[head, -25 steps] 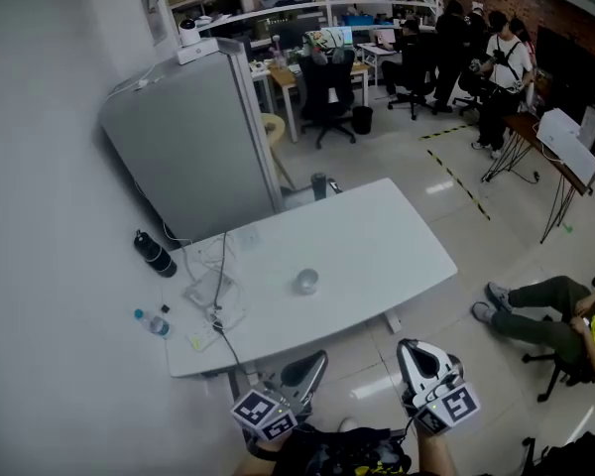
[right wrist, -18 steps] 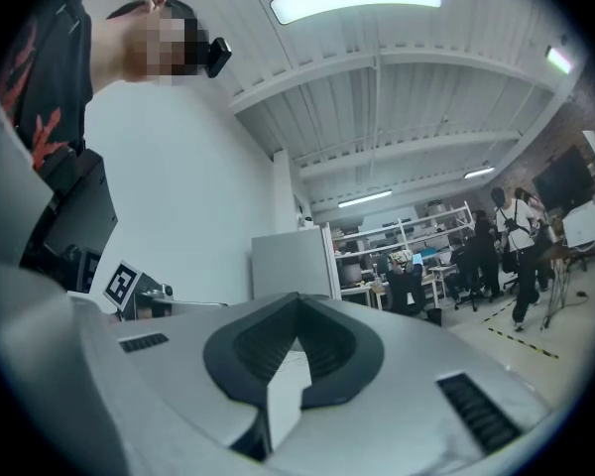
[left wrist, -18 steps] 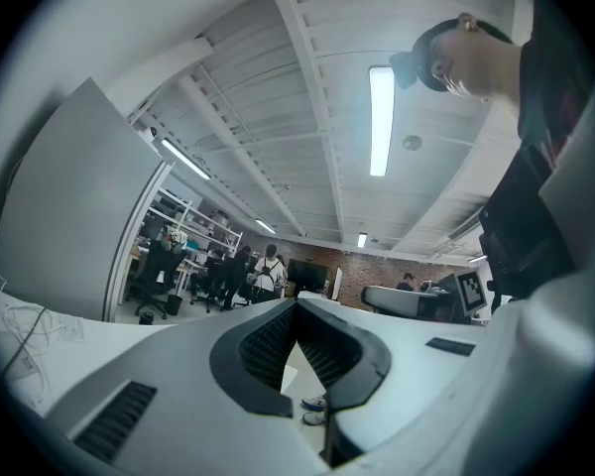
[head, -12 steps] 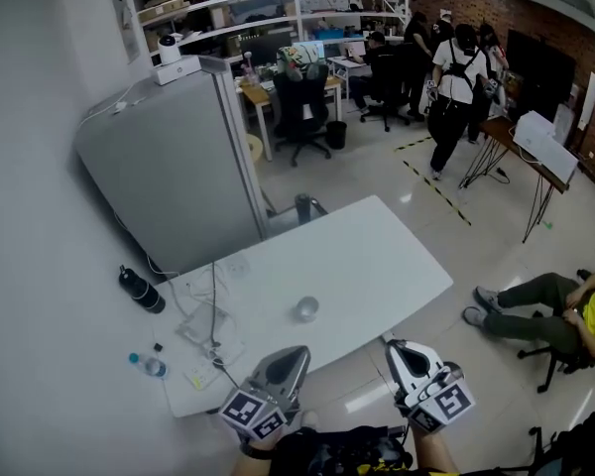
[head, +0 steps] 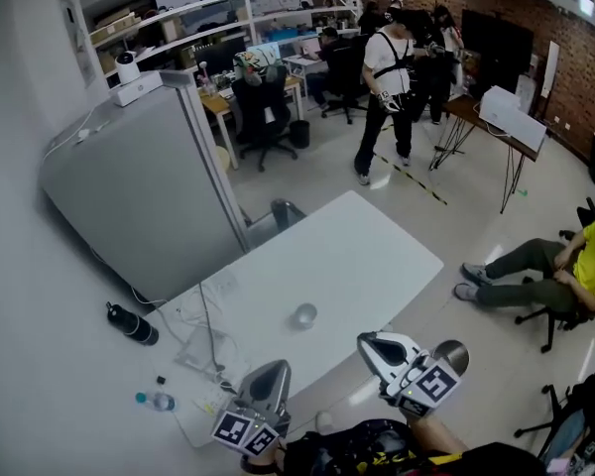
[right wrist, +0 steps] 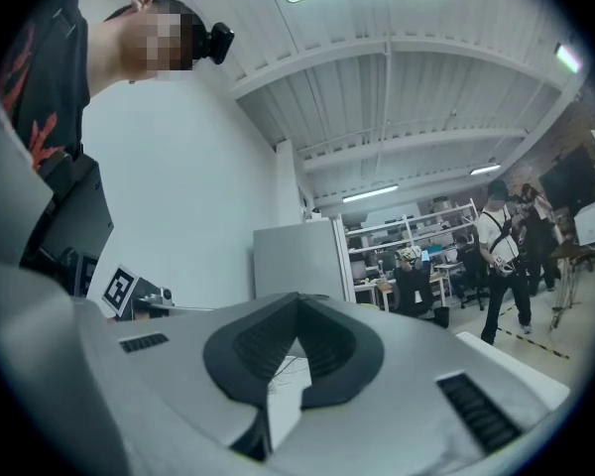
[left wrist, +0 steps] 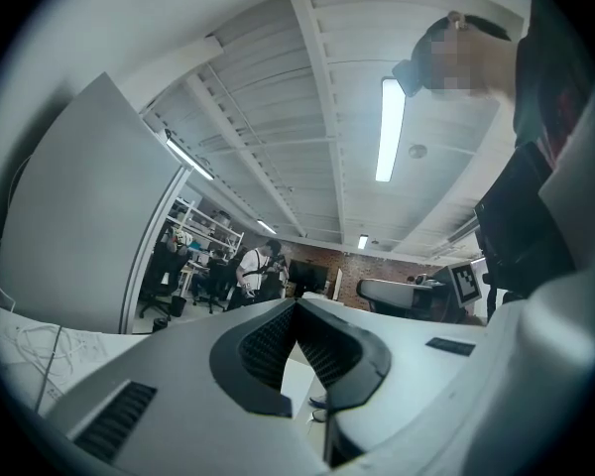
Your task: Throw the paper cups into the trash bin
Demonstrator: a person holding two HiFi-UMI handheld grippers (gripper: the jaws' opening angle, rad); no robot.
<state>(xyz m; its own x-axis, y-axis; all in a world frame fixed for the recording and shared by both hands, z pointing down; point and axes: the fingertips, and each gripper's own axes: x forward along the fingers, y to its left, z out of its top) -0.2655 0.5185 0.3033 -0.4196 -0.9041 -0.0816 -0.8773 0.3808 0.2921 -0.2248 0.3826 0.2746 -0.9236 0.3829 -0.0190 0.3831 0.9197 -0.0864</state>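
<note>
- Since a second ago we have closed on the table (head: pixel 377 251): the cup (head: pixel 304 315) now sits lower in the head view and nearer our grippers, and a person in a white top (head: pixel 385 82) has walked leftward across the far floor.
- Nearest us, the left gripper (head: pixel 276 368) has its jaws pressed together with nothing between them. It is at the table's near edge.
- Our right gripper (head: pixel 368 340) is also closed and empty. It is at the same edge, to the right of the left one.
- We see the cup upright on the table, alone, just beyond and between the two grippers and touching neither.
- Left of the cup, loose cables (head: pixel 203 340) lie over the table's left end.
- On the floor further left lie a water bottle (head: pixel 156 402) and a black bottle (head: pixel 132 324).
- Past the table's far edge stands a small grey bin (head: pixel 286 212), beside the corner of a grey partition (head: pixel 139 191). The whole table lies between us and it.
- To the right, a seated person (head: pixel 535 271) stretches their legs toward the table's right corner.
- Farthest off stand office chairs (head: pixel 265 107), desks and shelving.
</note>
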